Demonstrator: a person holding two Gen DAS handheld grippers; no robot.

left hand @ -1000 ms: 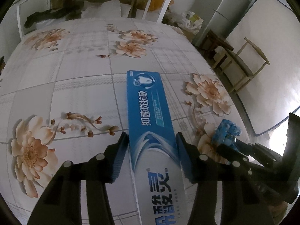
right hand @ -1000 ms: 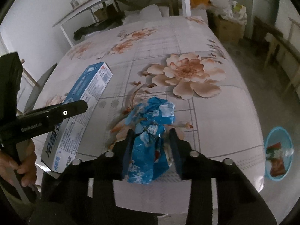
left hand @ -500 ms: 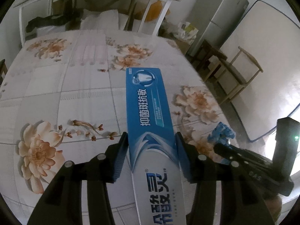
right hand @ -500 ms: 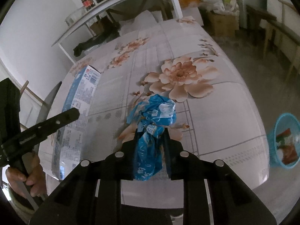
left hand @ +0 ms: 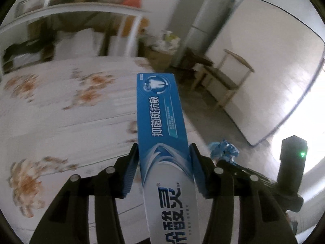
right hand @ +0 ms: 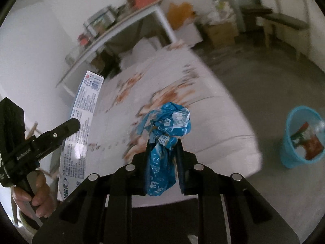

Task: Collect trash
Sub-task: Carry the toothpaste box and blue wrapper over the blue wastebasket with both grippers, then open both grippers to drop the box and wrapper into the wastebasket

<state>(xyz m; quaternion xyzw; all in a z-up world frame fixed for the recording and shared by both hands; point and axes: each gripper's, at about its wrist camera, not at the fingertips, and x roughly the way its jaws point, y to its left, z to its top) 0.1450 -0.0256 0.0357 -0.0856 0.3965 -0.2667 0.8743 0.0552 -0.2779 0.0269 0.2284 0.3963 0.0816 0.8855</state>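
Note:
A long blue and white toothpaste box (left hand: 160, 118) is clamped between the pads of my left gripper (left hand: 163, 148) and hangs lifted above the flowered table (left hand: 61, 122). The right wrist view shows the same box (right hand: 81, 134) from the side, at the left. My right gripper (right hand: 163, 142) is shut on a crumpled blue plastic wrapper (right hand: 170, 120), whose bunched top sticks out past the fingertips. The wrapper (left hand: 223, 150) also shows at the right of the left wrist view. Both items are off the tabletop (right hand: 213, 122).
A light blue waste basket (right hand: 302, 138) with some trash in it stands on the floor right of the table. A wooden chair (left hand: 225, 81), a grey fridge (left hand: 203, 30) and a white shelf (left hand: 81, 12) lie beyond. A hand (right hand: 38, 193) grips the left tool.
Both grippers rose off the table with their loads. The right jaws tightened on the wrapper and the view swung right, so the waste basket sits nearer the middle. The box left the tablecloth.

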